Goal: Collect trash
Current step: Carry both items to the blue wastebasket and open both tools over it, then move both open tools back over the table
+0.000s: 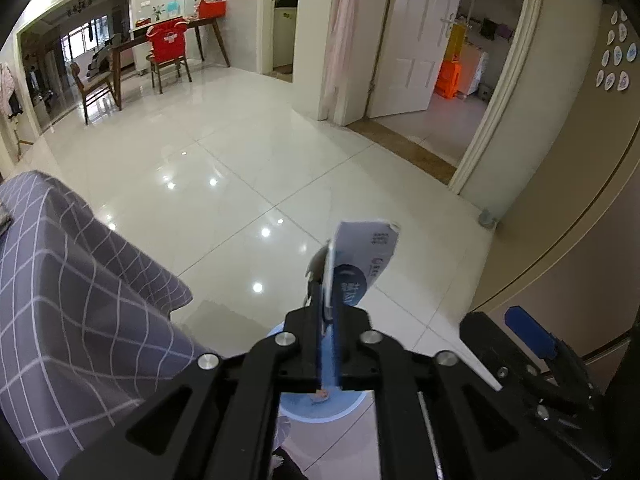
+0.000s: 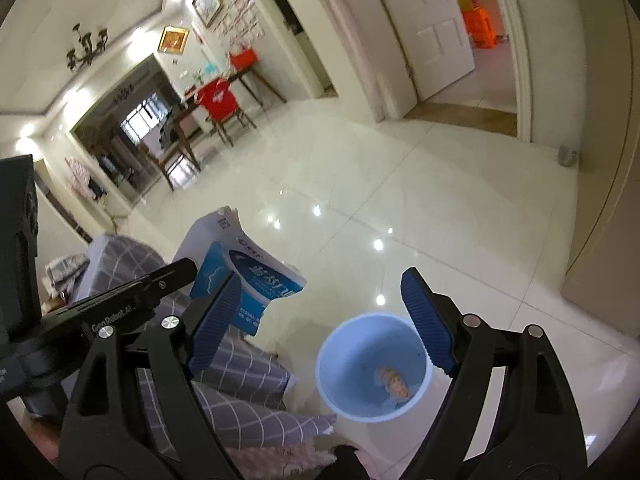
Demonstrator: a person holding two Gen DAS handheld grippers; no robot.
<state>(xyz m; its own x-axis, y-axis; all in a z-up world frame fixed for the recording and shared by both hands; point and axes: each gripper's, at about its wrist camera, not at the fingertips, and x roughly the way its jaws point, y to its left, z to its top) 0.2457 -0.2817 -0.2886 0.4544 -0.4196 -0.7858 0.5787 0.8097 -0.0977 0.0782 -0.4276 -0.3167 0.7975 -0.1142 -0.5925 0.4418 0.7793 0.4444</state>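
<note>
My left gripper [image 1: 327, 316] is shut on a blue-and-white cardboard box [image 1: 360, 260], held upright above the floor. The box also shows in the right wrist view [image 2: 244, 272], left of centre, with the left gripper [image 2: 188, 276] clamped on it. A light blue trash bin [image 2: 374, 368] stands on the floor below, with an orange scrap [image 2: 394, 384] inside. In the left wrist view the bin's rim [image 1: 352, 406] shows just beneath my closed jaws. My right gripper [image 2: 324, 320] is open and empty, above the bin.
A sofa with a grey checked cover [image 1: 72, 280] stands at the left, next to the bin. White glossy floor tiles [image 1: 240, 168] stretch ahead. A wall and an open doorway [image 1: 440, 80] are at the right. A dining table with chairs [image 1: 160, 48] stands far back.
</note>
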